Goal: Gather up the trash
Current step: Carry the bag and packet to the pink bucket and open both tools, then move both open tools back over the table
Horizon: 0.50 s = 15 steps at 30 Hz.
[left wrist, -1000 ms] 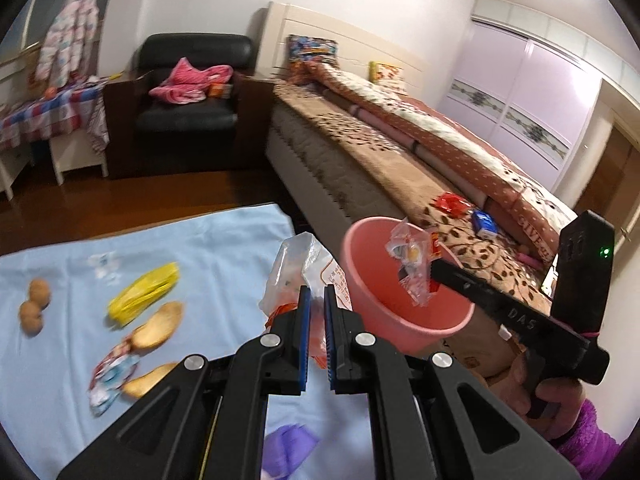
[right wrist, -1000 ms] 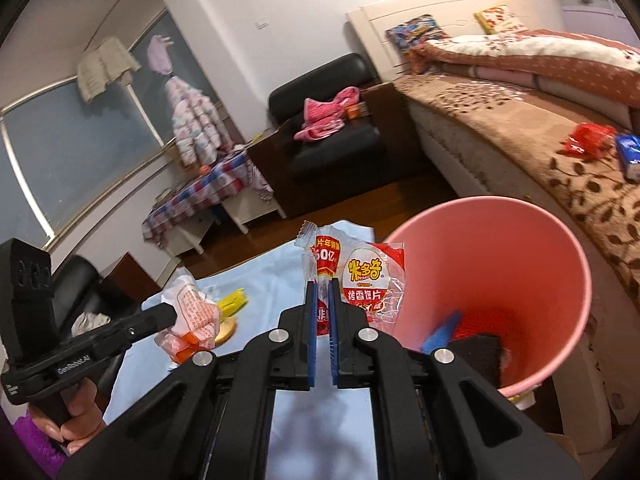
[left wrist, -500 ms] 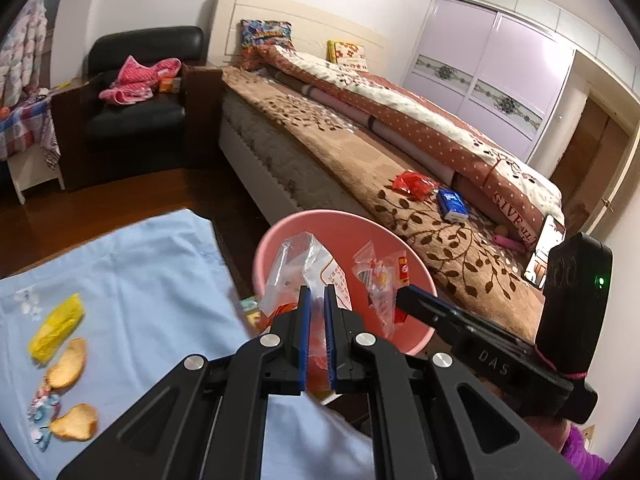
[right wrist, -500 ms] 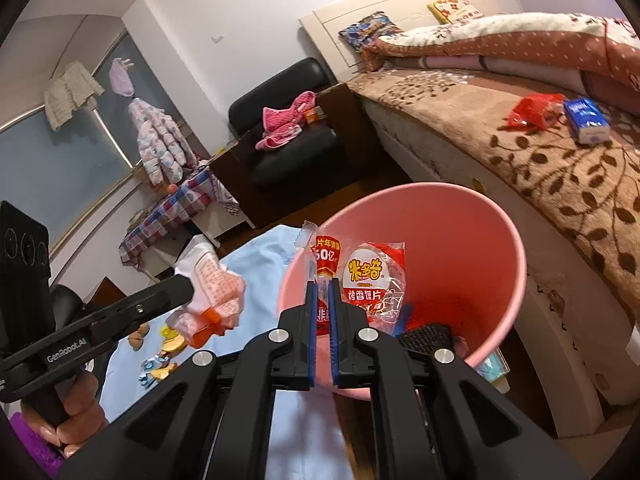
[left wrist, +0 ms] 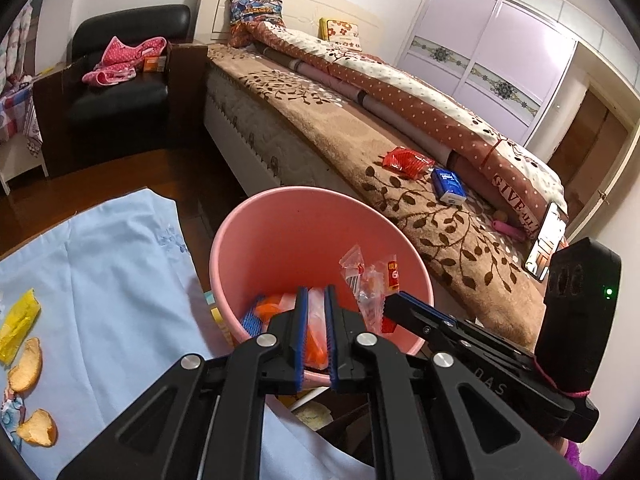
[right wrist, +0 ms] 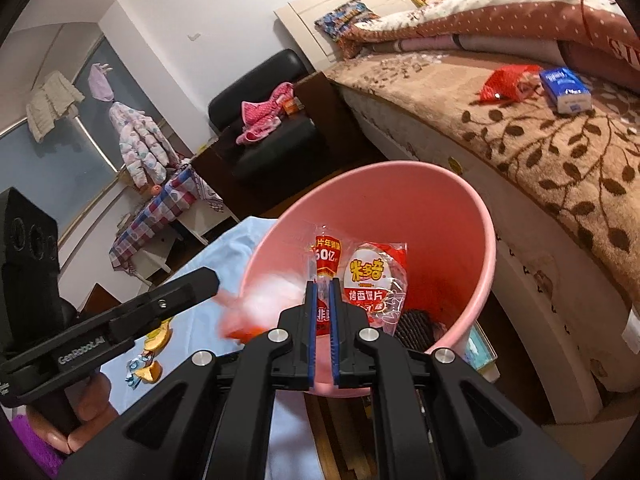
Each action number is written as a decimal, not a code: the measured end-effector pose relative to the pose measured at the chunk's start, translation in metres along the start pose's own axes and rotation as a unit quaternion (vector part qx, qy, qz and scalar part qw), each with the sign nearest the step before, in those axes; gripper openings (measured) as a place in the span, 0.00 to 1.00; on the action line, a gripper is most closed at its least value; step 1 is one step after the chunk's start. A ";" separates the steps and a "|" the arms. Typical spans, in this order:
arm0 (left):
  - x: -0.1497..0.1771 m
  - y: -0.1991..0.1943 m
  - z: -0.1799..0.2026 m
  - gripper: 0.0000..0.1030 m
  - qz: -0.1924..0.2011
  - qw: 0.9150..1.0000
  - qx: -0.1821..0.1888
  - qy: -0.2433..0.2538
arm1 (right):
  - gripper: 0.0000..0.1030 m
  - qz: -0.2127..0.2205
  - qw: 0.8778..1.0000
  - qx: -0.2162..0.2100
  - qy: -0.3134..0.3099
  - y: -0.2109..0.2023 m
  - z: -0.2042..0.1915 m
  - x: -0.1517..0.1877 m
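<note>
The pink bin stands on the floor between the bed and the table with the light blue cloth. Inside it lie an orange wrapper, a blue piece and a dark object. The left gripper points into the bin and its jaws are opening; a white and orange packet is in front of them, blurred, probably already free and dropping. The right gripper is clenched on a red and clear snack wrapper, held over the bin mouth. On the cloth remain a yellow wrapper and peel pieces.
</note>
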<state>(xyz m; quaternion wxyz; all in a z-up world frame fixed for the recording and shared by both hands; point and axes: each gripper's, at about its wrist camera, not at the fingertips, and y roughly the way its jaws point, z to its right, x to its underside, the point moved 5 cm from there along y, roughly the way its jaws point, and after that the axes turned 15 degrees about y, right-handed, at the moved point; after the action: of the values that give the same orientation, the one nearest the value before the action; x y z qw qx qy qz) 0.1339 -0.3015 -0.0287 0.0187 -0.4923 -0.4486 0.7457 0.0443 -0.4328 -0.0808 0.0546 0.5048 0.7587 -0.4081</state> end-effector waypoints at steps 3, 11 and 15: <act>0.000 -0.001 0.000 0.21 0.003 1.000 -0.004 0.001 | 0.10 -0.002 1.000 0.005 0.006 0.002 0.004 0.000; -0.001 -0.016 -0.004 0.28 0.015 1.000 -0.010 -0.003 | 0.26 0.001 1.000 0.002 0.002 -0.002 0.001 -0.001; 0.002 -0.023 -0.006 0.30 0.016 1.000 -0.014 -0.004 | 0.26 0.004 1.000 0.003 -0.002 -0.004 -0.003 -0.001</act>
<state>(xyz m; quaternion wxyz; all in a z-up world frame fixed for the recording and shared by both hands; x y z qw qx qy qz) 0.1278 -0.2829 -0.0144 -0.0021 -0.4963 -0.4513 0.7416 0.0423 -0.4323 -0.0760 0.0559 0.5075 0.7552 -0.4110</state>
